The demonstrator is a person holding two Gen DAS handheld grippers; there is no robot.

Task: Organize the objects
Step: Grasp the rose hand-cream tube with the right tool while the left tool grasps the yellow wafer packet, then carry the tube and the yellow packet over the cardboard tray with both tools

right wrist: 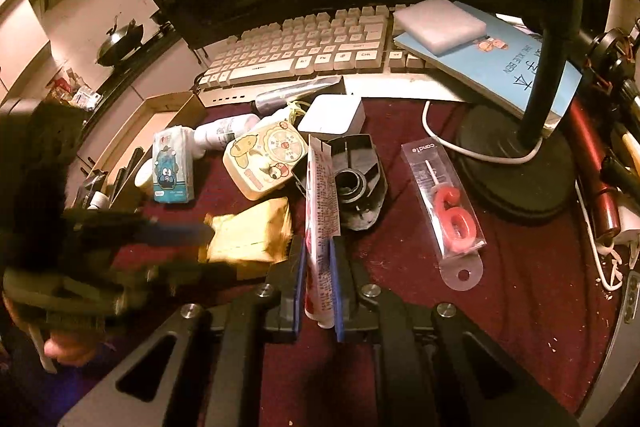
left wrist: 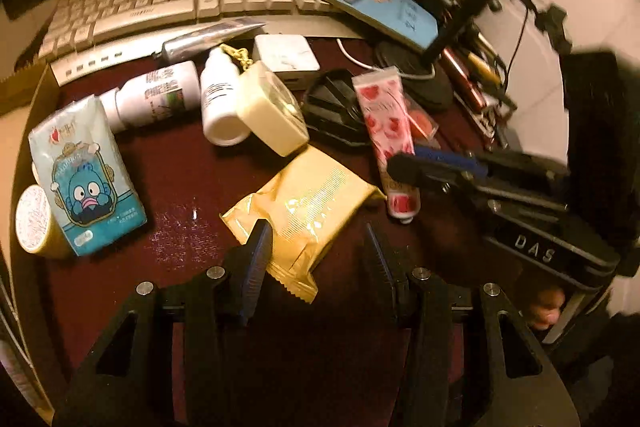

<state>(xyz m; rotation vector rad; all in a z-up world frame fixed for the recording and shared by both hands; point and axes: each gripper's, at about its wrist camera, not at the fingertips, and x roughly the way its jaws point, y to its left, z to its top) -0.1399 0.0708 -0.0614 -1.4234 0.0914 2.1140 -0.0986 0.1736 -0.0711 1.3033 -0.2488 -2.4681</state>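
Note:
My right gripper (right wrist: 317, 259) is shut on a pink strawberry-print tube (right wrist: 320, 203), which also shows in the left wrist view (left wrist: 390, 131) with the right gripper's fingers (left wrist: 424, 169) across it. My left gripper (left wrist: 318, 247) is open, its jaws either side of a yellow foil packet (left wrist: 304, 211) lying on the dark red desk; the packet also shows in the right wrist view (right wrist: 250, 235). A blue cartoon tissue pack (left wrist: 86, 179), two white bottles (left wrist: 218, 99), a cream case (left wrist: 272, 107) and a silver tube (left wrist: 208, 37) lie behind.
A keyboard (right wrist: 304, 47) and blue notebook (right wrist: 492, 67) lie at the back. A black holder (right wrist: 356, 179), a packaged red number candle (right wrist: 448, 203), a white charger (right wrist: 332, 115), a lamp base (right wrist: 516, 167) and a cardboard box (right wrist: 160, 115) crowd the desk.

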